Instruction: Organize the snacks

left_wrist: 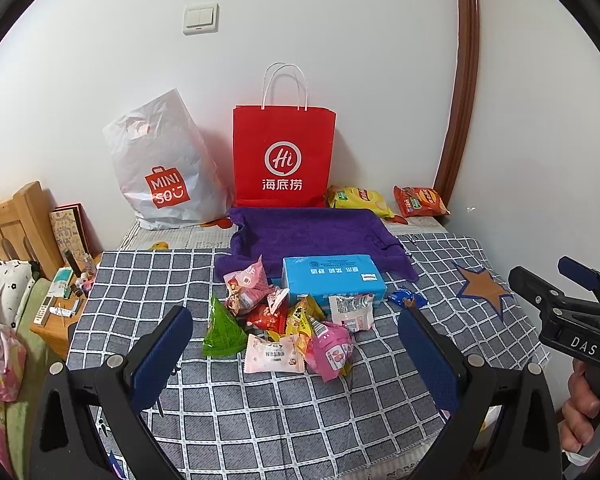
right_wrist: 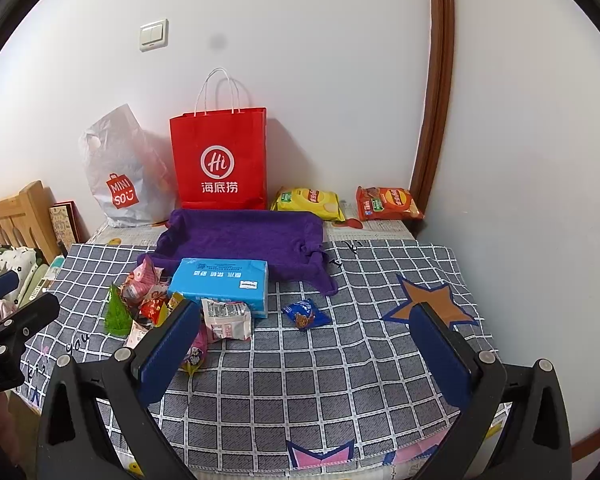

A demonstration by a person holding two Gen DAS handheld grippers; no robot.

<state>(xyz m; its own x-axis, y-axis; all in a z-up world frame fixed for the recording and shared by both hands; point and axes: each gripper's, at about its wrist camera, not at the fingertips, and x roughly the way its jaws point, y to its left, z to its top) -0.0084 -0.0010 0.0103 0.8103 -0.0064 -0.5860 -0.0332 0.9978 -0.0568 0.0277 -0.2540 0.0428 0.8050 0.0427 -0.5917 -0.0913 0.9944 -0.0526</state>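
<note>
Two hand-held grippers hover over a tabletop covered in a grey checked cloth (right_wrist: 340, 380), both angled down with jaws spread wide and nothing between them. The left gripper (left_wrist: 296, 350) faces a jumble of small snack packets (left_wrist: 284, 328) heaped near the middle of the tabletop, toward its left edge: a green triangular pouch (left_wrist: 223, 330), pink and red sachets, and a white wrapper. The right gripper (right_wrist: 312, 344) looks over open cloth, where a lone blue cookie packet (right_wrist: 306, 314) lies apart from the heap.

Just behind the heap sits a blue tissue pack (right_wrist: 222, 284), touching the front rim of a purple towel-lined tray (right_wrist: 244, 240), the likely place for sorted snacks. A yellow chip bag (right_wrist: 308, 202) and an orange chip bag (right_wrist: 388, 203) lie at the far edge near the right corner, beside a red paper bag (right_wrist: 220, 160) and a white plastic shopping bag (right_wrist: 116, 184) standing against the wall.

Sorting seems not yet begun. The cleanest start is probably a single packet off the heap's rim, or the lone blue one, pinched by its sealed edge so neighbours stay put, then lifted over the tissue pack into the tray.

The near half and right side of the tabletop offer free room; the wall crowds the far and right edges, and the left edge drops toward a cluttered bedside stand (left_wrist: 60, 304).
</note>
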